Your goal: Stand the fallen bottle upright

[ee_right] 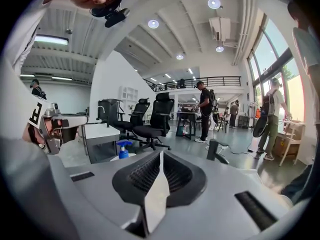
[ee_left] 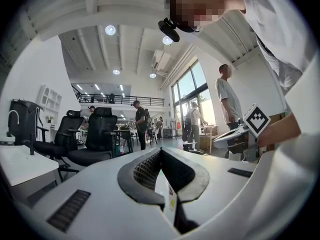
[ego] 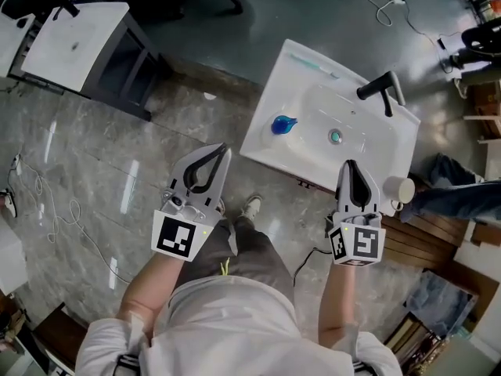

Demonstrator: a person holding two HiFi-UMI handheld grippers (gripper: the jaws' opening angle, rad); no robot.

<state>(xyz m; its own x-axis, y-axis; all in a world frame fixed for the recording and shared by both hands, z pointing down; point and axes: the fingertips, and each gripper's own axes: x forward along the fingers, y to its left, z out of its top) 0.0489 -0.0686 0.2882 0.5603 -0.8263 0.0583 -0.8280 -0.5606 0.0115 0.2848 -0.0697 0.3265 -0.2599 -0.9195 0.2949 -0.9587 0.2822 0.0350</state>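
A bottle with a blue pump top [ego: 282, 123] is in the left part of the white sink [ego: 266, 124]. The right gripper view shows the bottle [ee_right: 121, 149] upright, beyond the jaws and to their left. My right gripper [ego: 350, 165] hangs over the sink's near rim, right of the bottle. It is shut with nothing between its jaws [ee_right: 161, 154]. My left gripper [ego: 223, 149] is over the floor just left of the sink. Its tips meet [ee_left: 161, 151], so it is shut and empty too. Neither gripper touches the bottle.
The sink has a black tap [ego: 377, 87] at its far right and a drain [ego: 335, 137] in the middle. A white cup [ego: 401, 188] stands by its right corner. A white table [ego: 74, 41] is at top left, cables [ego: 59, 210] lie on the floor, and wooden slats [ego: 427, 237] are at the right.
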